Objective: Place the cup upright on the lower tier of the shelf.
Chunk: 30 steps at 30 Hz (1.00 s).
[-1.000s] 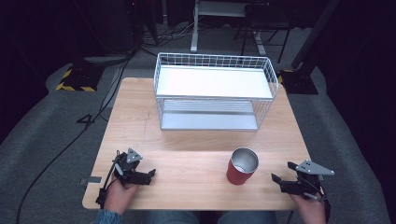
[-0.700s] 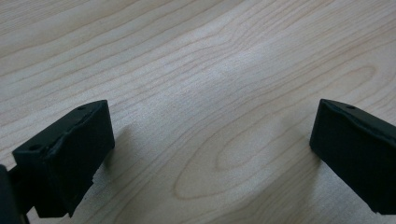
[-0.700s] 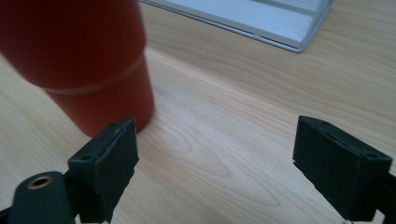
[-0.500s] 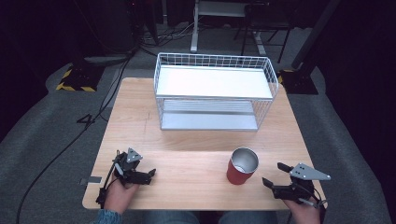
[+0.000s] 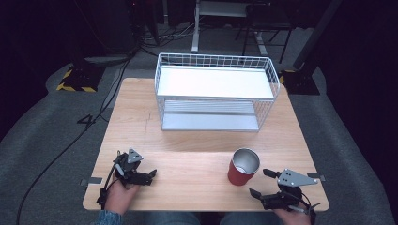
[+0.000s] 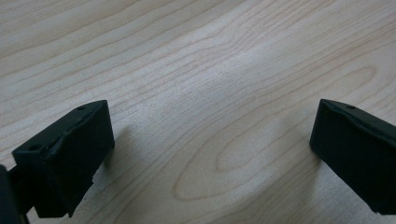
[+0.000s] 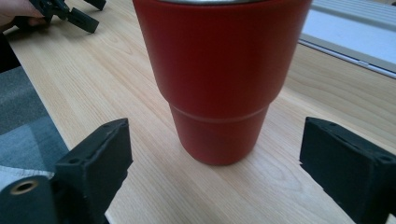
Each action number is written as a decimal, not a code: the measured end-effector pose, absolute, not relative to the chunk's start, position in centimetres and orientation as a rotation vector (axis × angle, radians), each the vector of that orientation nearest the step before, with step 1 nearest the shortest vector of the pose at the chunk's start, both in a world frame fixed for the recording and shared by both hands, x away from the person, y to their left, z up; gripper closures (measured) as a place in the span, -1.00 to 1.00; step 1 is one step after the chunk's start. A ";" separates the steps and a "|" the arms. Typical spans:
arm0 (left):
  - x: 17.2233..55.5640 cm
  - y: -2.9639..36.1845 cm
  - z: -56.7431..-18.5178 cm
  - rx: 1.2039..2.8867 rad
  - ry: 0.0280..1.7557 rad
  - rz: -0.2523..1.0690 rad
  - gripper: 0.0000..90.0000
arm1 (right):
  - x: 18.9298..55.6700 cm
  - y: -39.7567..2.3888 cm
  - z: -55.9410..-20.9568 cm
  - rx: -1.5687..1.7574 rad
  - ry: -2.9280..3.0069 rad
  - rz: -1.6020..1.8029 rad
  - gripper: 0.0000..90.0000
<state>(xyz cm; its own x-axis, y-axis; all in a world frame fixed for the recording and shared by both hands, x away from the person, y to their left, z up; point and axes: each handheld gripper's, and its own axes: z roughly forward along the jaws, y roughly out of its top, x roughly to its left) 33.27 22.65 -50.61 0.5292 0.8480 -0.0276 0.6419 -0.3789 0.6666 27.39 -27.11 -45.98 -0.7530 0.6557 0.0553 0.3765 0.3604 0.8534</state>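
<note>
A red cup (image 5: 243, 168) with a shiny metal inside stands upright near the table's front right. In the right gripper view the cup (image 7: 219, 79) is close ahead, centred between the two black jaws but beyond their tips. My right gripper (image 5: 261, 183) sits just right of the cup; its jaws have just been opening, stand apart and hold nothing. My right gripper (image 7: 215, 158) touches nothing. At the front left, my left gripper (image 5: 149, 176) rests on the wood in a hand. My left gripper (image 6: 210, 154) is open wide over bare wood.
A white wire basket (image 5: 216, 61) with a white board on top and a shelf below stands on the far half of the wooden table (image 5: 187, 145). Dark floor, cables and stands surround the table. My left gripper (image 7: 70, 14) lies far off in the right gripper view.
My right gripper has moved left toward the red cup and its jaws have spread apart. The left gripper and the cup have stayed put.
</note>
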 end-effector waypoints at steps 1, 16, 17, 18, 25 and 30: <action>33.3 22.6 -50.6 2.142 1.203 0.426 -0.99 | 27.4 -27.1 -46.0 0.914 2.331 1.344 -0.82; 33.3 22.6 -50.6 2.142 1.203 0.426 -0.99 | 29.4 -24.3 -48.4 0.964 2.308 1.354 -0.98; 33.3 22.6 -50.6 2.142 1.203 0.426 -1.00 | 29.5 -24.2 -48.5 0.965 2.305 1.352 -0.98; 33.3 22.6 -50.6 2.142 1.203 0.426 -1.00 | 29.6 -24.1 -48.7 0.974 2.304 1.353 -0.98; 33.3 22.6 -50.6 2.142 1.202 0.424 -1.00 | 30.2 -23.4 -49.5 1.029 2.265 1.415 -0.91; 33.3 22.6 -50.6 2.143 1.202 0.424 -1.00 | 30.3 -22.9 -49.7 1.037 2.220 1.410 -0.84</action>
<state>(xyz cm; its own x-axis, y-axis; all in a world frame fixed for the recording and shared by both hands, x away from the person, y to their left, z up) 33.29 22.65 -50.61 0.5306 0.8472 -0.0285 0.6418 -0.3795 0.6664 30.26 -22.86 -49.71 -0.6885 0.7162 0.1142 0.4079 0.2523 0.8774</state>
